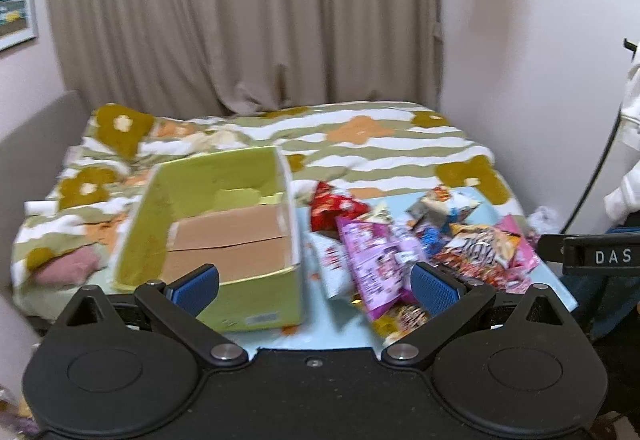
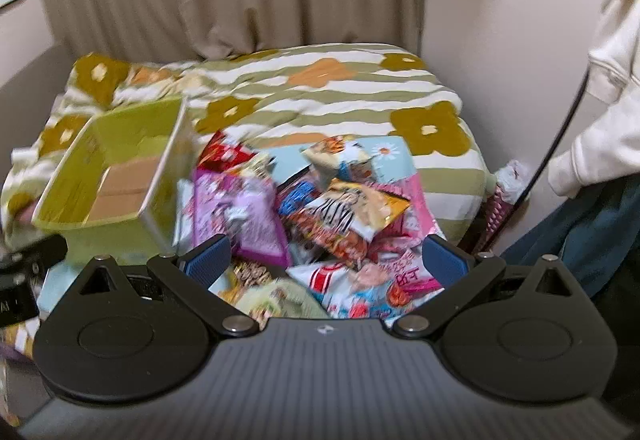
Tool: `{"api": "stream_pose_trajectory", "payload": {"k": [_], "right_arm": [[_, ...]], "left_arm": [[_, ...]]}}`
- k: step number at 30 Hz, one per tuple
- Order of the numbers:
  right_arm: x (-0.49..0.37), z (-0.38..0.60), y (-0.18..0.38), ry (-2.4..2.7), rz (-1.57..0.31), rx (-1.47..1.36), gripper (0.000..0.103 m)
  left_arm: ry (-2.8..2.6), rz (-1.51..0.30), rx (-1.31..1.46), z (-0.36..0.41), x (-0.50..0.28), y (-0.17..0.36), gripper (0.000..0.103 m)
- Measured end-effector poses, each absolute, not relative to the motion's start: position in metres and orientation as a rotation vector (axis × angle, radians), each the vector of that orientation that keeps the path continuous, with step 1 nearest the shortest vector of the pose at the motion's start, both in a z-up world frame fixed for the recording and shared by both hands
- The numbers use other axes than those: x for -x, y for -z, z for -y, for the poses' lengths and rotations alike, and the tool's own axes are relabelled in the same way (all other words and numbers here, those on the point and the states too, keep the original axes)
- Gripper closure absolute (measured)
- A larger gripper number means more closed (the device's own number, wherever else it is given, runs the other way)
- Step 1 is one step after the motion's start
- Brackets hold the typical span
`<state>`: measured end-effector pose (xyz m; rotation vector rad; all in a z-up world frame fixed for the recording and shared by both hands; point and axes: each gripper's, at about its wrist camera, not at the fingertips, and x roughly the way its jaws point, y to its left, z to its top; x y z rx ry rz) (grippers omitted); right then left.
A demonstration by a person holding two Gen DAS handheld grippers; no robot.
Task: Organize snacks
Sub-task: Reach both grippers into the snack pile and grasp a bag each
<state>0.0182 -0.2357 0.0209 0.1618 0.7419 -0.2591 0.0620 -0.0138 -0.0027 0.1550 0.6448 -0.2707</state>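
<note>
The left gripper has its blue pads spread wide apart, with nothing between them and touching nothing; it hangs above the near edge of a pale blue mat, over the gap between the green box and the pile of snack packets; the right gripper is spread just as wide, its pads bare, and it hovers over the near part of the same pile without gripping any packet.

The snacks lie in a loose heap on the mat, which is spread on a bed with a striped, flowered cover; the box stands just to the left of the heap, open at the top, its brown cardboard floor bare; no packet is in it.

The left view looks into the box and shows a red packet at the far edge of the pile, a purple one nearer, and at its right edge a black bar marked "DAS"; the right view shows more of the heap, with an orange packet on top and a white and red one nearest the camera; it also shows a person's cream sleeve and a black cable on the right; both pictures are blurred, so the print on the packets cannot be read.
</note>
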Motion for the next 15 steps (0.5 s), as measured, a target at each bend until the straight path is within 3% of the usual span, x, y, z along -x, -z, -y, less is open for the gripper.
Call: {"api": "stream_pose_trajectory", "payload": {"k": [15], "right_arm": [[-0.118, 0.309, 0.062, 0.276, -0.847, -0.356, 0.0]], "left_arm": [[0.338, -0.833, -0.075, 0.089, -0.173, 0.086, 0.0]]}}
